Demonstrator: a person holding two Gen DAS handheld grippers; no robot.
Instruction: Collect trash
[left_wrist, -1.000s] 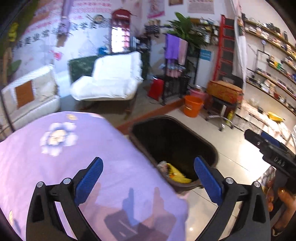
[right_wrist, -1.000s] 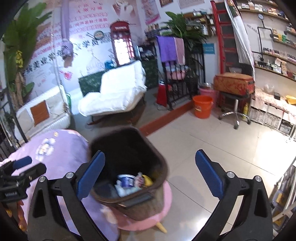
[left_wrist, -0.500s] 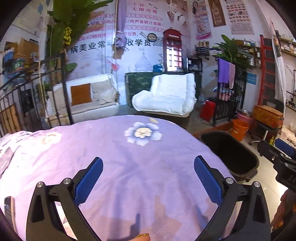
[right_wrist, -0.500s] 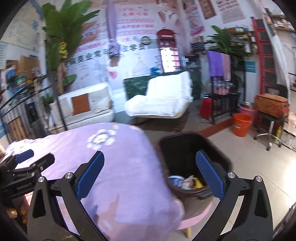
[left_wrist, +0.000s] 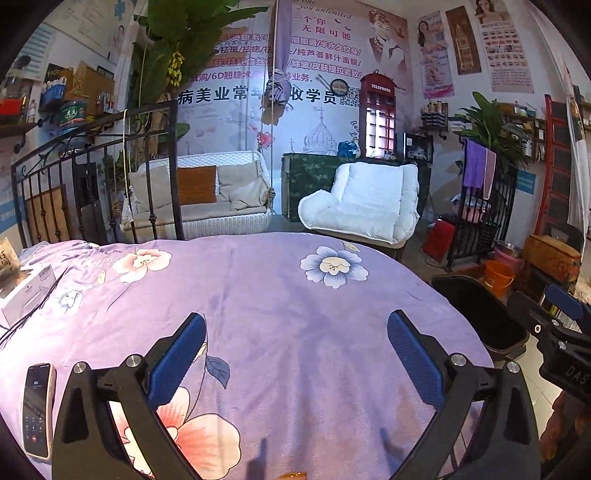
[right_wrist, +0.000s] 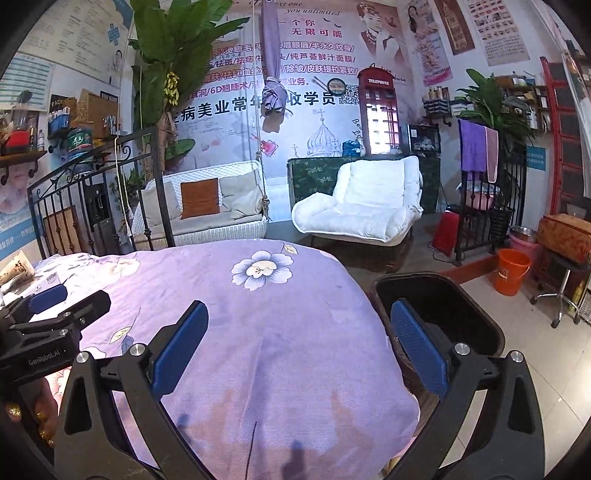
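Both hand-held grippers hang over the purple floral cloth (left_wrist: 280, 325), jaws wide apart, holding nothing: the left hand-held gripper (left_wrist: 295, 350) over the middle; the right hand-held gripper (right_wrist: 299, 339) nearer the edge by the black bin (right_wrist: 443, 310); the bin stands just beside the cloth, its contents hidden from here; no loose trash shows on the cloth, only a phone (left_wrist: 37, 410) and a white box (left_wrist: 26, 295) at the left; collecting looks nearly or wholly done.
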